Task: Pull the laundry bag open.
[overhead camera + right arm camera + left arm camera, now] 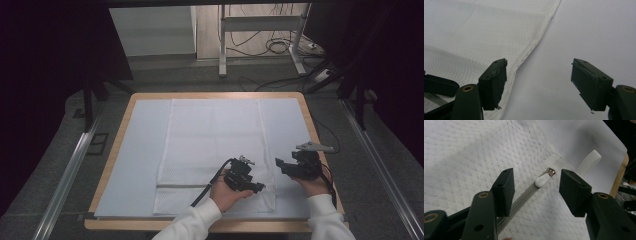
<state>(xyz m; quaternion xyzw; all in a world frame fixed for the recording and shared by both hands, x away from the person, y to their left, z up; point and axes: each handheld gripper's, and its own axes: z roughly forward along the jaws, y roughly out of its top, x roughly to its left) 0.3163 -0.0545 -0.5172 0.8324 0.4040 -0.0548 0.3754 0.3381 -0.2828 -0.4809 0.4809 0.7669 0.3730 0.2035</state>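
A white mesh bag (215, 140) lies flat on a pale mat (132, 155); a grey zipper (180, 186) runs across its near end. My left gripper (259, 188) hovers over the bag's near right corner, open. In the left gripper view the white zipper pull (543, 180) lies between the jaws of my left gripper (536, 188), untouched, with a white fabric loop (589, 160) beyond the bag's edge. My right gripper (280, 165) is open just right of the bag. In the right gripper view, my right gripper (539, 83) straddles the bag's edge (534, 45) and bare mat (596, 32).
The mat covers a wooden table (316, 137) with rounded corners. Beyond the table stand a metal desk frame (222, 45) and loose cables (280, 47) on the floor. Metal rails (70, 170) run along both sides.
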